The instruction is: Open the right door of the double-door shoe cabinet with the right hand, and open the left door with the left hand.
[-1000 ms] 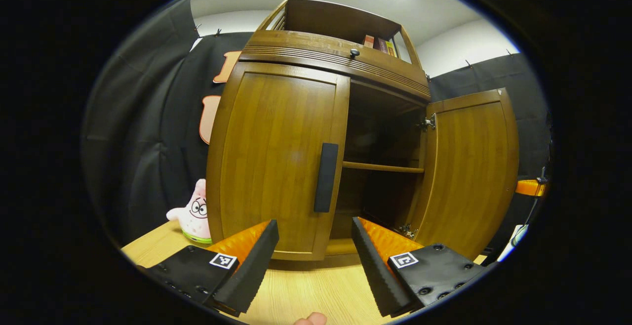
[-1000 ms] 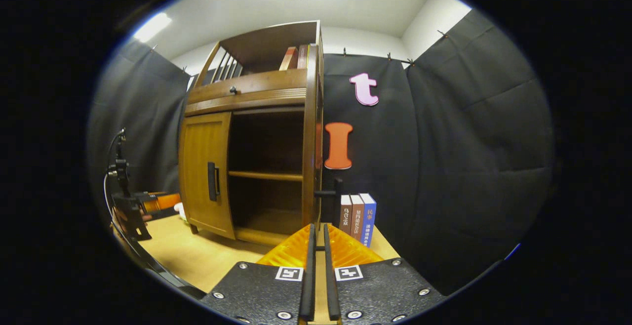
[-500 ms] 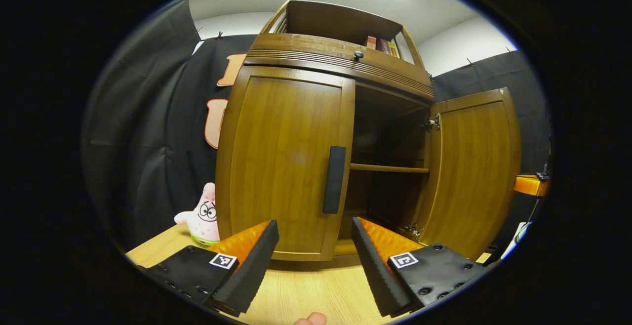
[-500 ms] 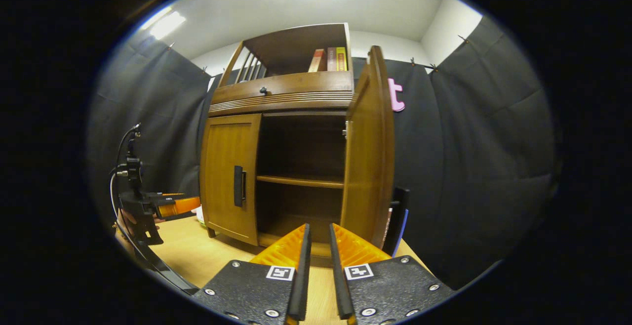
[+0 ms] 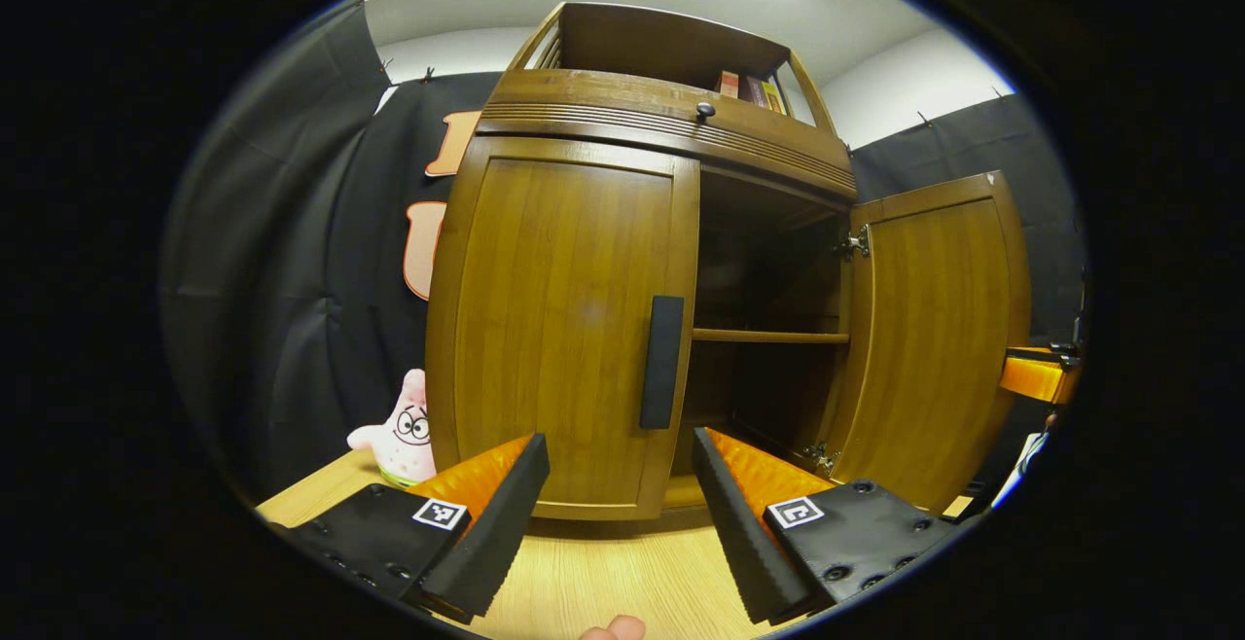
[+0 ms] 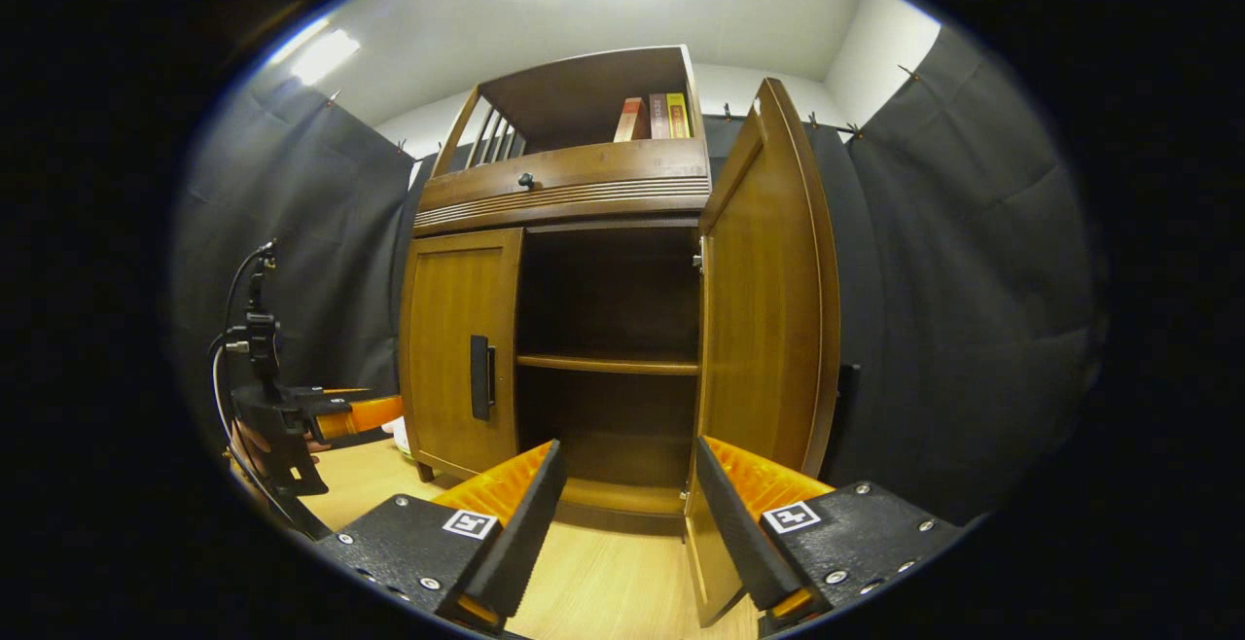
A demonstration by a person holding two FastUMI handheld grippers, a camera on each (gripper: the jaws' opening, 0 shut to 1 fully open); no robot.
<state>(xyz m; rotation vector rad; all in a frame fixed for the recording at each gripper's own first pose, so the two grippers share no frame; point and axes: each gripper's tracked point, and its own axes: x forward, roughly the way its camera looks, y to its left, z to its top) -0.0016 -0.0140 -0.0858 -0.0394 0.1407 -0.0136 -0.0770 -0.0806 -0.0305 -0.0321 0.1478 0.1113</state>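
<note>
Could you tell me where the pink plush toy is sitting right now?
In the left gripper view, the pink plush toy sits on the table, left of the cabinet's closed left door.

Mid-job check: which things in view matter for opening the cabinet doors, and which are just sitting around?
For the job:
- left door, shut, with its black handle
- right door, swung open
- left gripper, open, facing the handle
- right gripper, open

Just around:
- pink star plush on the table
- books on the top shelf
- drawer knob
</note>
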